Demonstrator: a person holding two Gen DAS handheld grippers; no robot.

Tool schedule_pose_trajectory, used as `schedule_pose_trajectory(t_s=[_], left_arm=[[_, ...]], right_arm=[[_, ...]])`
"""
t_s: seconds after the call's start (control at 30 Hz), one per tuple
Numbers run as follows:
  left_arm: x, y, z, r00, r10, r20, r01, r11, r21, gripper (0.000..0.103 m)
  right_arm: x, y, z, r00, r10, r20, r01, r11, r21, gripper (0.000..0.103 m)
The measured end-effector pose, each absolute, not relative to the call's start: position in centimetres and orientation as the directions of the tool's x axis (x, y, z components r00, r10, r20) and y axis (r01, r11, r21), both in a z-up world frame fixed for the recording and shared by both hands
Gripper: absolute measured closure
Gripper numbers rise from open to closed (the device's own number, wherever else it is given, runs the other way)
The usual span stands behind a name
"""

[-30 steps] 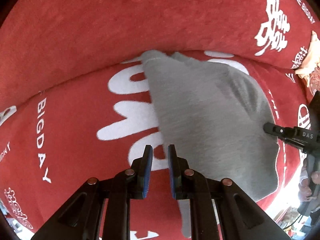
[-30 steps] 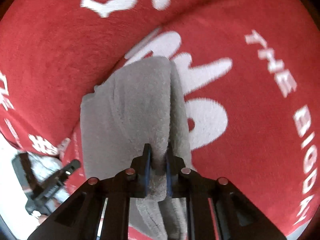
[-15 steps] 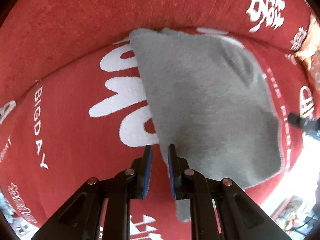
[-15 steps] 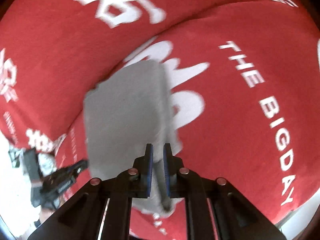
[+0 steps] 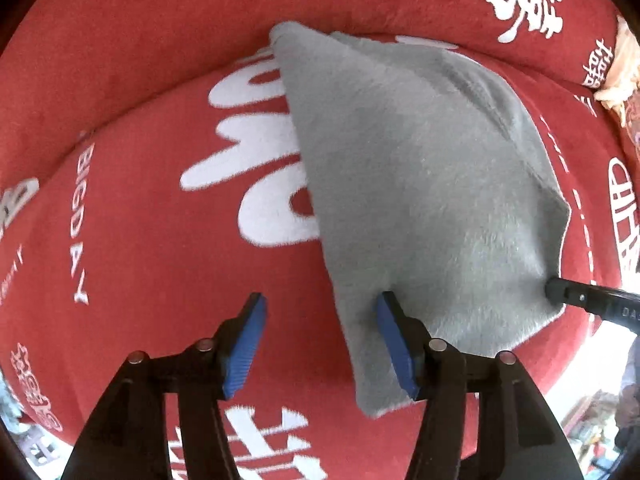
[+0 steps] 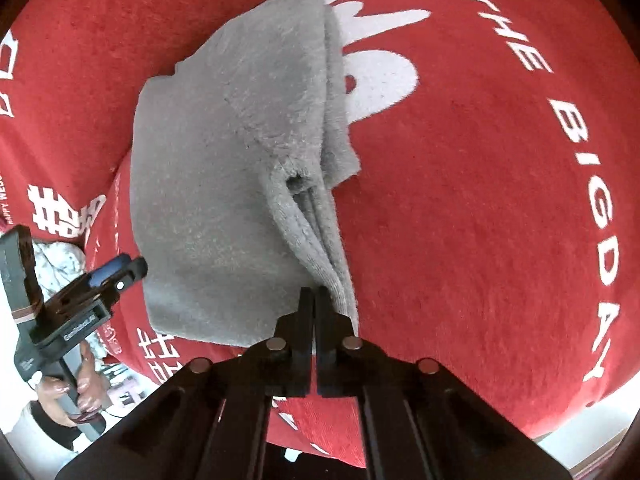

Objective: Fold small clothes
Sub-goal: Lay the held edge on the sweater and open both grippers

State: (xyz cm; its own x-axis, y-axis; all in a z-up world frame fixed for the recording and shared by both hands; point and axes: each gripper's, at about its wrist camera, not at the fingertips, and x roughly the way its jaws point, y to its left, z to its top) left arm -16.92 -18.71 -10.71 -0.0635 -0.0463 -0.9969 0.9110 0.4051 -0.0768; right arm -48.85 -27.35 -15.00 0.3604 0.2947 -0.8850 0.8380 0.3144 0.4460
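Note:
A small grey fleece garment (image 5: 420, 184) lies folded on a red blanket (image 5: 140, 240) with white lettering. My left gripper (image 5: 320, 344) is open, its jaws wide apart; the near left edge of the garment lies between the fingers, and the right pad (image 5: 394, 344) rests on the cloth. In the right wrist view the garment (image 6: 224, 168) shows stacked layers at its right edge. My right gripper (image 6: 314, 300) is shut at the garment's near right corner, and nothing shows between its pads. Its tip also shows in the left wrist view (image 5: 560, 292).
The red blanket (image 6: 500, 200) covers a cushioned surface that rises behind the garment. The left gripper and the hand holding it show at the lower left of the right wrist view (image 6: 72, 300). A beige and patterned cloth (image 5: 620, 76) lies at the far right.
My left gripper has opened wide at the garment's near left edge. My right gripper, shut on the garment a second ago, has let it down flat and stays shut at the corner.

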Motion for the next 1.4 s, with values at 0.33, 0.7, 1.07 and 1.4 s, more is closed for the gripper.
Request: schedule_pose_trajectory(t_s=[0.33, 0.7, 1.07, 1.4], left_arm=[[-18.6, -16.8, -12.0, -0.056, -0.036, -0.998, 0.929, 0.364, -0.065, 0.044], [-17.8, -15.2, -11.6, -0.067, -0.047, -0.997, 0.924, 0.374, -0.080, 0.029], [-17.3, -14.7, -10.8, -0.064, -0.040, -0.997, 0.930, 0.359, -0.074, 0.029], [-16.3, -14.5, -10.5, -0.080, -0.033, -0.996, 0.920, 0.382, -0.086, 0.029]], right_arm=[[-47.8, -26.1, -14.4, 0.304, 0.224, -0.926, 0.864, 0.344, 0.367, 0.103], [-48.4, -24.8, -13.3, 0.259, 0.165, -0.952, 0.904, 0.305, 0.299, 0.103], [-50.0, -23.1, -12.1, 0.210, 0.142, -0.967, 0.945, 0.222, 0.238, 0.098], [-51.9, -22.5, -12.0, 0.254, 0.148, -0.956, 0.955, 0.119, 0.273, 0.086]])
